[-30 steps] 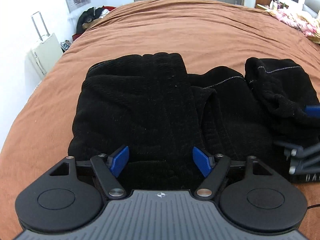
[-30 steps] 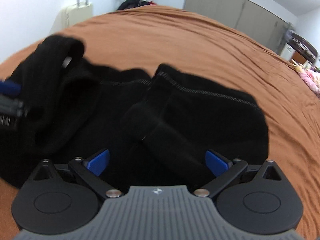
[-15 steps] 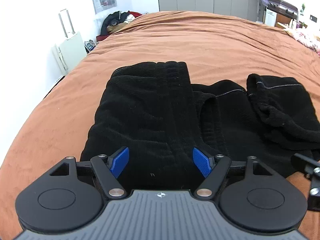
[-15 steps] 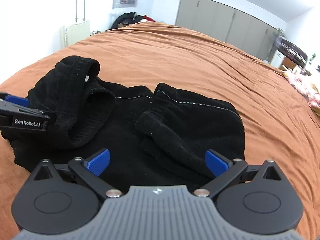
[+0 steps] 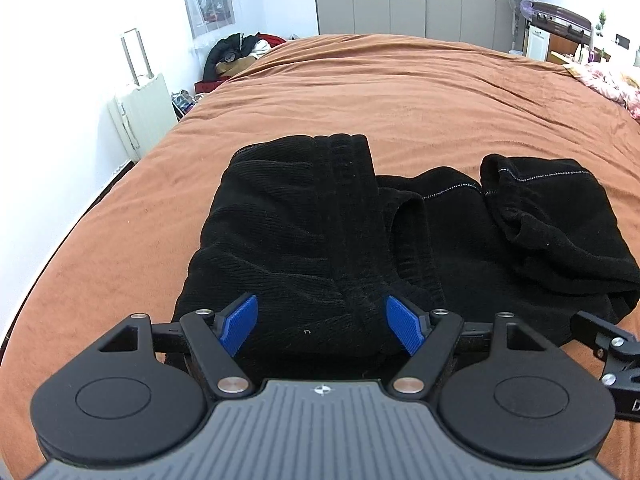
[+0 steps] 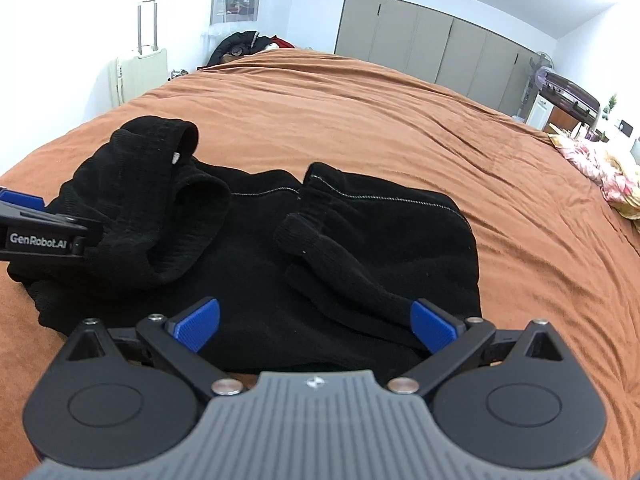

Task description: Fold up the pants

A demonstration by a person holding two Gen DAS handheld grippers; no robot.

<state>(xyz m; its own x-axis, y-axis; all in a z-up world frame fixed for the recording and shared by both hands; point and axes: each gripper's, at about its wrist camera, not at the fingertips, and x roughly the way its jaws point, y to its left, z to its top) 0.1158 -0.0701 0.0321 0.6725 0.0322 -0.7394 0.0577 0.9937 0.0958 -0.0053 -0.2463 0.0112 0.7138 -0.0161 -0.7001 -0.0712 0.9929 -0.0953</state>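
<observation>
With both my left gripper [image 5: 322,324] and right gripper [image 6: 316,325] spread apart and holding nothing, the pants [image 5: 320,240] lie bunched near the bed's [image 5: 400,92] front edge, and I judge a shallow pinch could drag only the top layer.

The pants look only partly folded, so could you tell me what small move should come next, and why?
Probably lower the open right gripper onto the bunched leg end and pinch it. The pants lie in loose lumps on the bed, and both the right and left gripper are open, holding nothing.
</observation>
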